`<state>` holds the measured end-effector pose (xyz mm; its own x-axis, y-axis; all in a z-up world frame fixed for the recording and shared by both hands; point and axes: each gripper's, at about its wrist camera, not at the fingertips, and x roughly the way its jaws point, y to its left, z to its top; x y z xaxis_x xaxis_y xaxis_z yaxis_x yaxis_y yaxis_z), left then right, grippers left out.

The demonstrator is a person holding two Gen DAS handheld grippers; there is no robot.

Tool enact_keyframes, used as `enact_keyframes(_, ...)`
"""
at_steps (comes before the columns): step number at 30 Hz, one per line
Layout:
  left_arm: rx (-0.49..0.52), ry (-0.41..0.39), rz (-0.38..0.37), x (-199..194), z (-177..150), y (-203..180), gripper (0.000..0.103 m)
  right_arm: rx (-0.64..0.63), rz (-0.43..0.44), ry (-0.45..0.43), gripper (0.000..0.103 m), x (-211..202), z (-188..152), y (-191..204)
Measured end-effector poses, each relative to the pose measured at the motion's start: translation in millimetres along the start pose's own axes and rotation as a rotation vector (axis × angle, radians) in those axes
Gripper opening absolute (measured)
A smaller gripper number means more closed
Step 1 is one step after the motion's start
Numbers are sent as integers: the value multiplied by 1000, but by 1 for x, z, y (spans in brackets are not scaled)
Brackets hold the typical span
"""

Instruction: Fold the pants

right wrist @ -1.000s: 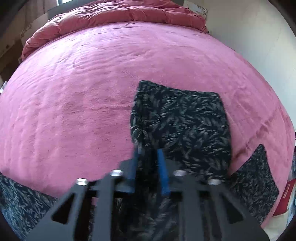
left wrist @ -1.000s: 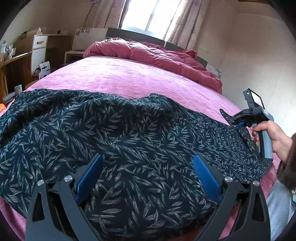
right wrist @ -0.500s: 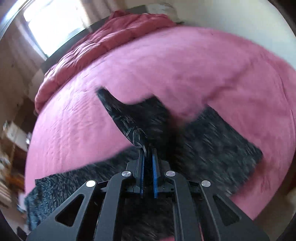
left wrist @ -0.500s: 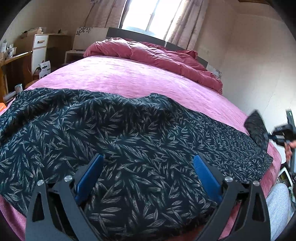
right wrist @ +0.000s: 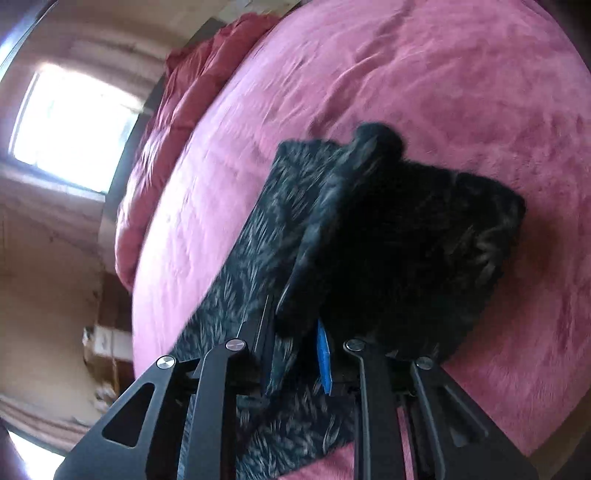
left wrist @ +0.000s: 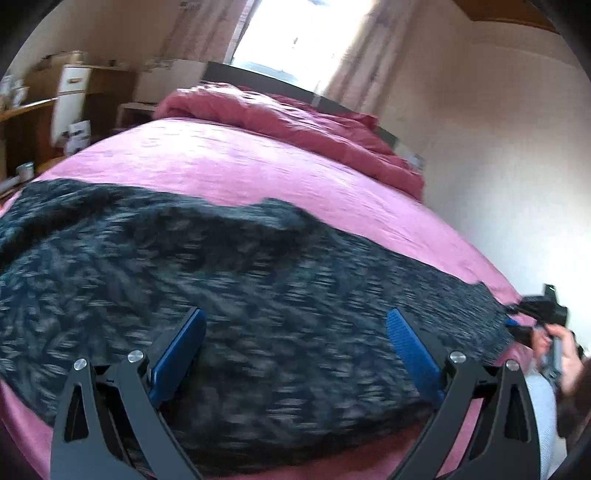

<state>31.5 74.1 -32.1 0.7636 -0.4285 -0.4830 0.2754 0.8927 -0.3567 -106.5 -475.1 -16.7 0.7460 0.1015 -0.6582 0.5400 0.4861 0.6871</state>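
Observation:
The pants [left wrist: 240, 295] are dark navy with a pale leaf print and lie spread across the near part of the pink bed [left wrist: 258, 173]. My left gripper [left wrist: 295, 336] is open, its blue pads wide apart just above the cloth, holding nothing. My right gripper [right wrist: 299, 332] is shut on a leg end of the pants [right wrist: 406, 229]; the dark cloth bunches over its fingers and hides most of the pads. In the left wrist view the right gripper [left wrist: 535, 314] shows at the far right bed edge, in a hand.
A crumpled red duvet [left wrist: 295, 114] lies at the head of the bed under a bright window [left wrist: 295, 33]. Wooden furniture and a white cabinet [left wrist: 70, 99] stand at the left. A pale wall [left wrist: 498, 147] runs along the right.
The right gripper has rolled sideways and swung with the leg end, which now drapes over its fingers. The left gripper has shifted a little; its view is blurred. It stays open.

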Motion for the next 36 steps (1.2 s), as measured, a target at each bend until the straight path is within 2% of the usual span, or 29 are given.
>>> enact_keyframes(4,95,52,-51,14,-5,-31,98,61,28,-35,16,-2,5,-14)
enact_keyframes(6,139,72,-69,20,-7,-47,98,38,16,-34,6,-8,5,-12)
enact_keyframes(10,196,108,-102,27,-9,-70,98,-30,24,-79,5,-47,8,4)
enact_keyframes(12,204,139,-124,31,-13,-76,98,-47,-20,-83,3,-57,11,0)
enact_keyframes(14,204,168,-134,35,-18,-78,98,-28,-96,-53,2,-56,14,-17)
enact_keyframes(16,204,210,-152,39,-23,-80,98,16,-123,-20,2,-51,16,-41)
enact_keyframes(18,225,212,-146,37,-26,-84,98,63,-20,-16,2,-53,12,-54)
enact_keyframes(20,226,210,-160,36,-25,-87,98,25,14,-32,2,-57,10,-47)
enact_keyframes(21,218,207,-171,36,-23,-89,98,-16,19,-29,3,-59,7,-39)
enact_keyframes(23,216,205,-186,38,-20,-97,98,-51,46,13,14,-57,1,-29)
enact_keyframes(25,235,203,-205,42,-15,-112,98,-78,-2,51,42,-50,-4,-18)
enact_keyframes(29,354,216,-232,53,-11,-154,98,-53,-41,69,43,-41,-15,-13)
enact_keyframes(31,446,236,-235,63,-15,-180,98,-5,-19,59,42,-40,-14,-18)
enact_keyframes(34,550,264,-257,73,-23,-211,98,52,-13,26,29,-36,2,-21)
enact_keyframes(36,622,274,-269,78,-30,-230,97,54,-24,12,25,-35,7,-23)
